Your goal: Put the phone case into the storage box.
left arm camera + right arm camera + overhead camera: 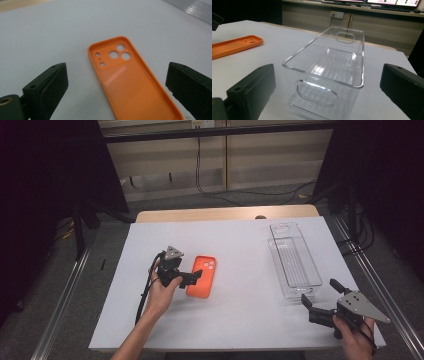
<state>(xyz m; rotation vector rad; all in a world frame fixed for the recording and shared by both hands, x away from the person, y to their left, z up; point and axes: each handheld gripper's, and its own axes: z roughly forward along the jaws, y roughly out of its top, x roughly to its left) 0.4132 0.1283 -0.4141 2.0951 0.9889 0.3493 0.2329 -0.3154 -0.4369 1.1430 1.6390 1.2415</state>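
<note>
An orange phone case (202,276) lies inside-up on the white table (240,320), its camera cut-outs at the far end. My left gripper (194,276) is at the case's left edge, pointing right. In the left gripper view, the case (130,82) lies below and between the wide-apart jaws of that gripper (117,67), and the pads do not touch it. My right gripper (320,291) stands open near the table's front right, just in front of a clear plastic bin (294,260). From the right gripper view, this gripper (328,67) faces the empty bin (324,62) end-on, with the case (234,46) far left.
The bin is long and narrow, has handle cut-outs at both ends and runs front to back on the right side. Beyond the white sheet a wooden table edge (225,213) shows. Metal rails (65,295) flank the table on both sides.
</note>
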